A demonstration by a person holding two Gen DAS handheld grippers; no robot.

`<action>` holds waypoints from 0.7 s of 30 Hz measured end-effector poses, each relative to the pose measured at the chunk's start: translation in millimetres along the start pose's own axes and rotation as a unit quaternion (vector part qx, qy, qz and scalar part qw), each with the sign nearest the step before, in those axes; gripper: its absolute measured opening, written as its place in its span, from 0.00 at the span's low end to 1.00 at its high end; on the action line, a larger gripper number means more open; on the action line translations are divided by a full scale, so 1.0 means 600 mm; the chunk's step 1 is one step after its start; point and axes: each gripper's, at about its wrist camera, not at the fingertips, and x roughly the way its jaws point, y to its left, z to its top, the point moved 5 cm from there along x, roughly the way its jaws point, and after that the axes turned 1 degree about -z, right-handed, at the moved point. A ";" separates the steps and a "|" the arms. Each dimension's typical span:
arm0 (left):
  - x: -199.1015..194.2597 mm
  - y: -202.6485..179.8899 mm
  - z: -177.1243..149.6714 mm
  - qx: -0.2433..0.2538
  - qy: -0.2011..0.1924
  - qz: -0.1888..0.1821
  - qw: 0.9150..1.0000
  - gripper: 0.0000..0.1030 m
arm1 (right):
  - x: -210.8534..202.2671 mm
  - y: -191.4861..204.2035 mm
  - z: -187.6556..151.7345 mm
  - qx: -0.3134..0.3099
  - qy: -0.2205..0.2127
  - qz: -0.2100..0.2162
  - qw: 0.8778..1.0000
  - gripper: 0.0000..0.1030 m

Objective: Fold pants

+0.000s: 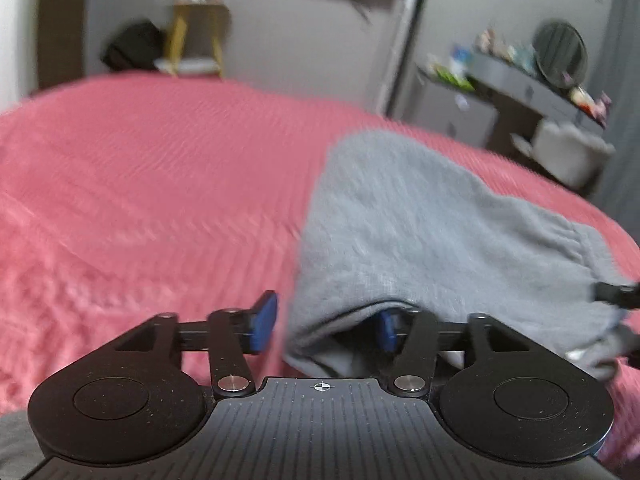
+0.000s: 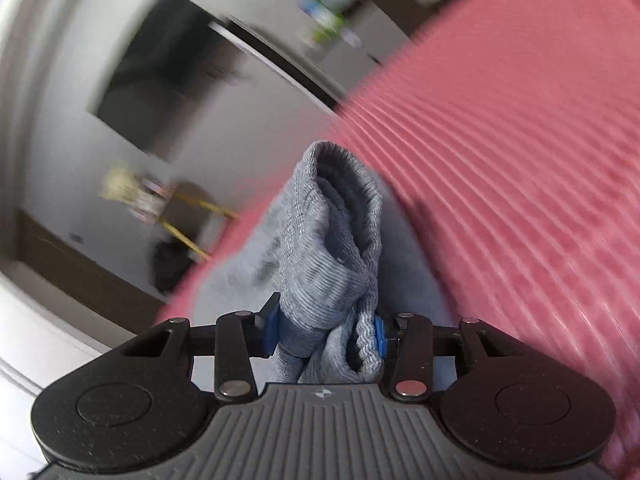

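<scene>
Wide bare stretch of pink bedspread [image 1: 140,184] open ahead and to the left of the left claw [image 1: 326,326]. To its right, blocked by the grey pants [image 1: 400,220] heaped on the bed, one fold draped over the right-hand finger. Between the fingers of the right claw [image 2: 322,334], filled by a bunched ribbed cuff [image 2: 336,236]. Beyond the bed's far edge, dresser [image 1: 520,84] and yellow-legged stool [image 1: 196,36], well apart.
</scene>
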 end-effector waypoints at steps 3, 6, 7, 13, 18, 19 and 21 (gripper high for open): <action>0.017 -0.012 -0.012 0.016 0.040 -0.003 0.999 0.70 | 0.012 -0.016 0.001 0.033 0.010 -0.005 0.999 0.43; 0.012 -0.015 -0.016 0.021 0.039 -0.013 0.999 0.72 | 0.000 -0.014 0.001 0.028 -0.001 0.009 1.000 0.43; 0.010 -0.015 -0.017 0.022 0.037 -0.017 0.999 0.74 | -0.003 -0.013 0.000 0.026 -0.006 0.015 1.000 0.43; 0.025 -0.030 -0.028 0.065 0.048 0.023 0.996 0.76 | -0.011 -0.024 0.007 0.080 -0.013 0.063 0.995 0.51; 0.029 -0.030 -0.030 0.070 0.041 0.027 0.996 0.76 | 0.008 -0.021 -0.002 0.087 0.026 0.069 0.993 0.68; 0.027 -0.031 -0.030 0.075 0.036 0.028 0.996 0.71 | 0.007 -0.011 -0.004 0.067 0.024 0.060 0.996 0.60; 0.022 -0.036 -0.029 0.077 0.025 0.027 0.996 0.65 | -0.001 0.006 -0.005 0.018 0.006 0.033 0.999 0.40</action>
